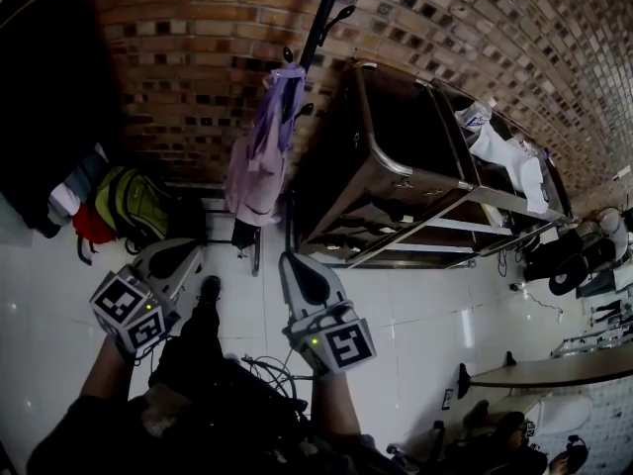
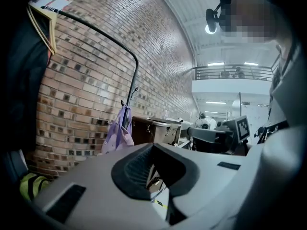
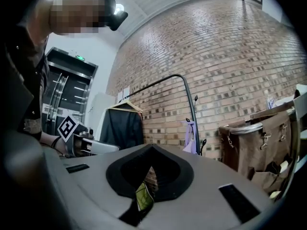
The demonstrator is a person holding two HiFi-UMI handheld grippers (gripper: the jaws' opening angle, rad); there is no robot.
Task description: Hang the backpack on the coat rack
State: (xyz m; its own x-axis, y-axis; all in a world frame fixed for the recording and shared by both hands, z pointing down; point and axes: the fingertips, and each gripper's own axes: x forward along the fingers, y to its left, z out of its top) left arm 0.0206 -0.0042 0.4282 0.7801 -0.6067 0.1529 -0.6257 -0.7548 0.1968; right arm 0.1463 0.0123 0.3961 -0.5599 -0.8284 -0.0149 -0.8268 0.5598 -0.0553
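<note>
Lilac fabric, which I judge to be the backpack point(image 1: 259, 156), hangs by its straps from the coat rack point(image 1: 322, 23) against the brick wall. The step in hand looks like drawing clear, so I'd hold both grippers low and away from the straps and not nudge the pole. My left gripper point(image 1: 178, 253) and right gripper point(image 1: 295, 265) each have jaws closed tip to tip, gripping nothing. The hook under the strap is too small to read. A green-yellow pack point(image 1: 134, 204) low at the left is bundled among other things, its shape unclear.
</note>
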